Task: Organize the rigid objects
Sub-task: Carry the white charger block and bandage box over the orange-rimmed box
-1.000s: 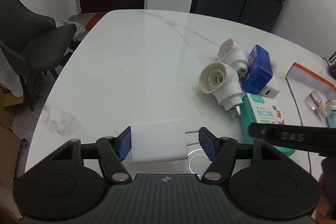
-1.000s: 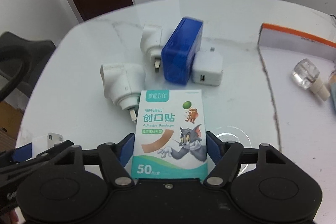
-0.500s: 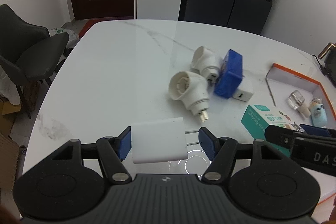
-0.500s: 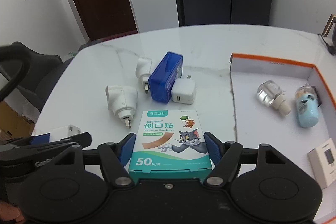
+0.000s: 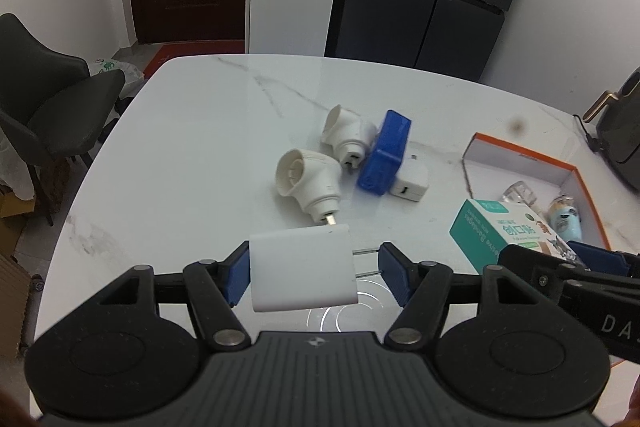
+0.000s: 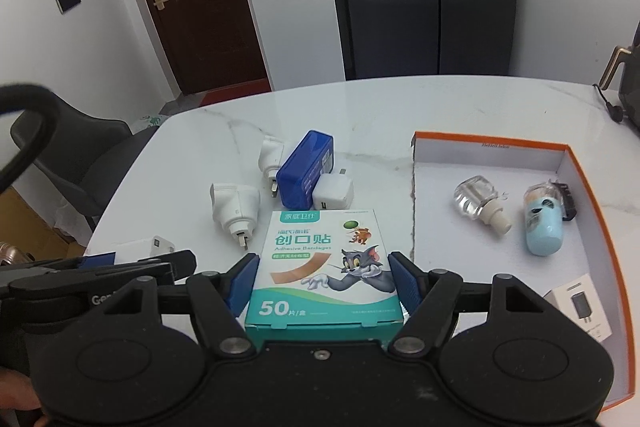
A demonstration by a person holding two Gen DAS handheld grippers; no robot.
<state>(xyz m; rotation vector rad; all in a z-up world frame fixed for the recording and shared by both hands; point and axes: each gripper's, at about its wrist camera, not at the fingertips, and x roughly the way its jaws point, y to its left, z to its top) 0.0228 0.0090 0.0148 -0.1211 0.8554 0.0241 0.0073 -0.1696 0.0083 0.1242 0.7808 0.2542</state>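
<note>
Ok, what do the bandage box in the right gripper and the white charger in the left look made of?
Bandage box: looks like printed cardboard with a light sheen; sharp folded edges and colour print all over.
White charger: seems to be smooth moulded plastic, matte to satin, with rounded corners and two bare metal prongs.

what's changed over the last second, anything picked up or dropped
Both grippers rose and pulled back from the table, so the orange-rimmed box came into view. Unchanged: the left gripper holds the white charger, the right gripper the bandage box; the adapters stay put.
</note>
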